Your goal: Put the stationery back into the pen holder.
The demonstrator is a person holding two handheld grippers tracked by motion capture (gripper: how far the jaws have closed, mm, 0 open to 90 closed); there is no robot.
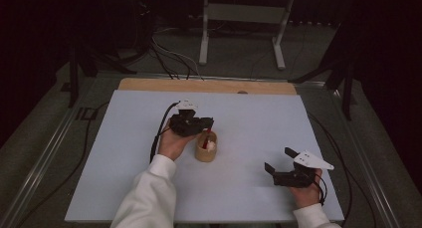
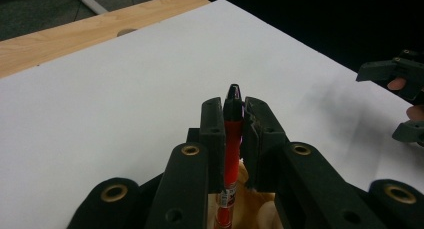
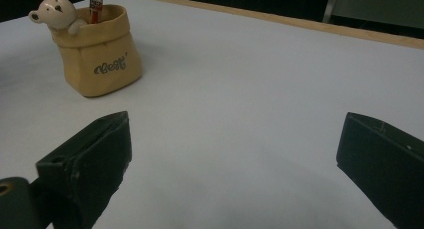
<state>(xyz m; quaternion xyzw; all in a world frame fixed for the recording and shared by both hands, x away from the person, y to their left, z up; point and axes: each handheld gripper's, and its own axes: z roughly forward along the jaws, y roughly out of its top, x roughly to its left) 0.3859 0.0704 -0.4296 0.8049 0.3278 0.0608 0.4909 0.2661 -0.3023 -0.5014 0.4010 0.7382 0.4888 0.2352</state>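
A tan bag-shaped pen holder [image 1: 206,149] [image 3: 98,56] with a small white bear [image 3: 56,10] on its rim stands near the middle of the white sheet [image 1: 249,123]. A red pen [image 2: 231,154] [image 1: 206,137] [image 3: 95,0] stands upright in it, its lower end inside the holder. My left gripper [image 1: 209,123] [image 2: 233,120] hovers just above the holder, shut on the pen's upper part, black tip poking past the jaws. My right gripper [image 1: 281,161] [image 3: 235,154] rests low at the sheet's right front, open, with nothing between its jaws.
The white sheet covers a wooden tabletop [image 1: 209,85] whose far edge shows. Black cables [image 1: 159,133] trail from both grippers. A metal stand [image 1: 244,19] and floor cables lie beyond the table. In the left gripper view, the right gripper [image 2: 402,96] appears at the far right.
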